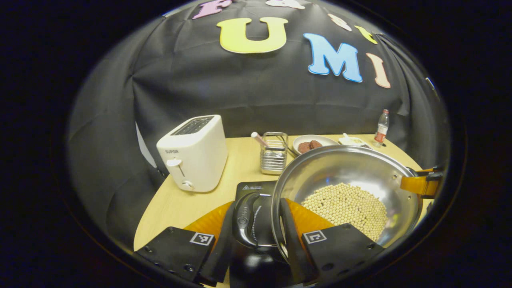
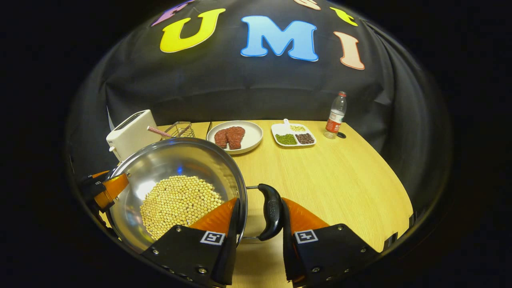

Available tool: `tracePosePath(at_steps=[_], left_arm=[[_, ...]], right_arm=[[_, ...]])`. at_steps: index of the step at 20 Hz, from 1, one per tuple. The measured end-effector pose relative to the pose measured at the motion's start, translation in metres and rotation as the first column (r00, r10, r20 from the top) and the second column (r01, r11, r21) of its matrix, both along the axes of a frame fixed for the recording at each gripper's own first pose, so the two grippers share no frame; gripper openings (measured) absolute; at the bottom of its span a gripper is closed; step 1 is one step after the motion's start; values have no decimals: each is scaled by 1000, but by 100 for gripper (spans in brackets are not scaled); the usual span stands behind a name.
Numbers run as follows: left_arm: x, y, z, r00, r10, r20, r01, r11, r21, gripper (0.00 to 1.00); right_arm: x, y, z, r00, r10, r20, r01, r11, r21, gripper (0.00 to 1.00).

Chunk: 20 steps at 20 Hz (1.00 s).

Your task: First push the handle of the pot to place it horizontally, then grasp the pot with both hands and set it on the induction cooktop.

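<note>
Pot (image 2: 176, 180) between both grippers, above cooktop (image 1: 250, 188).

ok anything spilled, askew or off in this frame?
Nothing stands out. The beans all sit inside the pot, which looks level between the left gripper and right gripper, each at a side handle. Table items stand tidy.
</note>
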State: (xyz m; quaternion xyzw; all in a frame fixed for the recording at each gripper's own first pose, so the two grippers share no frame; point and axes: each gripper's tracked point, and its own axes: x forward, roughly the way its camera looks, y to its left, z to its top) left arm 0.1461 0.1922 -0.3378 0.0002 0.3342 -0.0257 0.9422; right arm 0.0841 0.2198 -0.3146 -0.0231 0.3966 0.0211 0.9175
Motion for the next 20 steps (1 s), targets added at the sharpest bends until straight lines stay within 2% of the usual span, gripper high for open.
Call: tracePosePath(at_steps=[7,9,10,12,13,14,15,18,20], left_arm=[[-3,43,-13,999,42,-17,-42,999,4,66],[-5,50,-16,999,46,-21,-46,999,3,63],[-6,52,-17,999,49,-24,-49,999,0,67],[-3,54,-17,999,47,-2,-47,999,9,64],[-3,53,-18,999,45,3,-45,999,14,68],[-1,53,-18,999,51,11,-51,999,16,65],[0,52,-14,998,59,23,-59,998,12,66],[9,49,25,985,81,151,-83,997,6,85],[14,41,51,973,87,215,-92,996,13,98]], right_arm=[[6,40,-8,999,41,-7,-40,999,11,49],[5,46,-12,999,44,-11,-44,999,17,49],[5,48,-14,999,45,-12,-44,999,20,49],[4,50,-15,999,38,-10,-37,999,36,49],[4,49,-16,999,33,-12,-32,999,40,49],[5,48,-16,999,33,-7,-32,999,44,49],[3,49,-15,999,36,-3,-36,998,49,52],[18,41,15,992,42,121,-47,998,37,60],[23,27,40,981,50,187,-54,998,14,89]])
